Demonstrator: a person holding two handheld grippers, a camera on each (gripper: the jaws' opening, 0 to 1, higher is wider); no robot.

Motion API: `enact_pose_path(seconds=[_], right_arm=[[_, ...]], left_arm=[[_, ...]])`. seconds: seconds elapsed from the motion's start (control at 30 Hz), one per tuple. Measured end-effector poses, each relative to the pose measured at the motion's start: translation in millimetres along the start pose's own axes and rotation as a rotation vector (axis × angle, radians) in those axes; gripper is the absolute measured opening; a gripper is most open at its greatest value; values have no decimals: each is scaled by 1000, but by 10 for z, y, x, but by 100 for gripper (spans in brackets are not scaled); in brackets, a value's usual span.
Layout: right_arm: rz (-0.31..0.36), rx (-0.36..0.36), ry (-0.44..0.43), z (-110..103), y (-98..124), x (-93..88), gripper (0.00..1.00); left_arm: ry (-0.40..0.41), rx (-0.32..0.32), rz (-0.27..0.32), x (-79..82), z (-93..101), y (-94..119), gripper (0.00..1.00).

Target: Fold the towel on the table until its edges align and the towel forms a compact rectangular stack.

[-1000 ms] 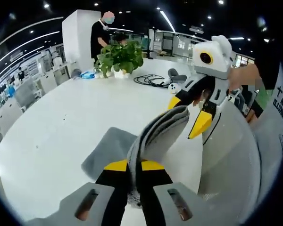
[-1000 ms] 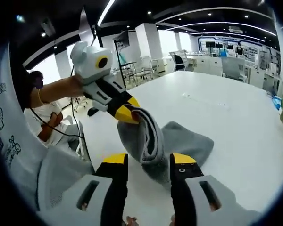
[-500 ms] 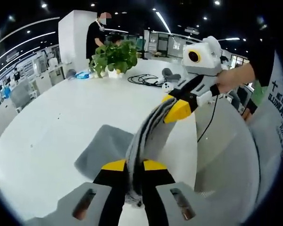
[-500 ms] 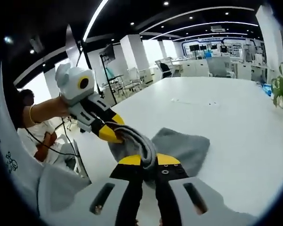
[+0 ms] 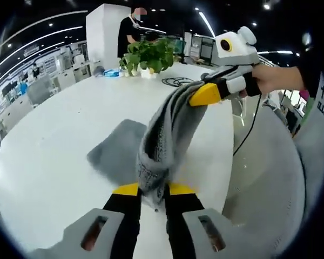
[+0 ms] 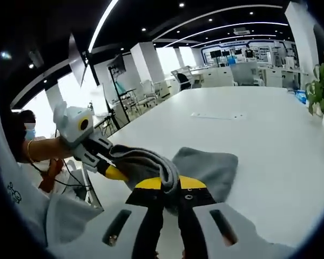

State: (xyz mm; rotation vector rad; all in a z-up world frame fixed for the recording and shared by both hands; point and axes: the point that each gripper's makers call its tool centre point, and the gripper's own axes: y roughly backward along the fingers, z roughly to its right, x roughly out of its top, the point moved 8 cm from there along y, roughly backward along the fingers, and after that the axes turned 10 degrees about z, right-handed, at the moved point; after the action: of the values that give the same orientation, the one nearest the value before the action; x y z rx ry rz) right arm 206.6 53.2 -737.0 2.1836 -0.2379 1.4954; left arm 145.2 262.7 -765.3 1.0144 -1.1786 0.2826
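A grey towel (image 5: pixel 167 129) hangs stretched between both grippers, and its far part lies on the white table (image 5: pixel 54 135). My left gripper (image 5: pixel 153 189) is shut on one bunched end of the lifted edge. The right gripper (image 5: pixel 202 94) comes in from the upper right, held by a hand, and is shut on the other end. In the right gripper view my right gripper (image 6: pixel 170 183) is shut on a thick fold of the towel (image 6: pixel 205 164). The left gripper (image 6: pixel 112 167) holds the same fold at the left, above the table (image 6: pixel 259 124).
A potted plant (image 5: pixel 151 54) and a coil of black cable (image 5: pixel 175 81) sit at the table's far end, with a person (image 5: pixel 130 32) standing behind. The table's near edge runs close by the grippers. A thin pale strip (image 6: pixel 213 115) lies mid-table.
The right gripper has shut on the towel's fold. The two grippers have then drawn apart, pulling the lifted edge taut between them. The left gripper has stayed shut.
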Motion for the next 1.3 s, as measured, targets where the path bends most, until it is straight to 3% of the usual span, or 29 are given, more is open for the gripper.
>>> enact_pose_path(seconds=[0.23, 0.4, 0.7, 0.9, 1.3], right_arm=[[26, -5, -46, 57, -2, 92, 6], [43, -14, -72, 144, -20, 172, 7], [45, -26, -80, 258, -174, 225, 7], [47, -33, -92, 359, -302, 233, 7], [56, -76, -132, 637, -597, 130, 7]], left_arm=[[66, 36, 128, 177, -52, 54, 8], [97, 60, 188, 310, -102, 41, 7], [193, 95, 211, 345, -256, -70, 7], [311, 132, 240, 286, -381, -135, 6], [391, 178, 236, 155, -548, -360, 6]])
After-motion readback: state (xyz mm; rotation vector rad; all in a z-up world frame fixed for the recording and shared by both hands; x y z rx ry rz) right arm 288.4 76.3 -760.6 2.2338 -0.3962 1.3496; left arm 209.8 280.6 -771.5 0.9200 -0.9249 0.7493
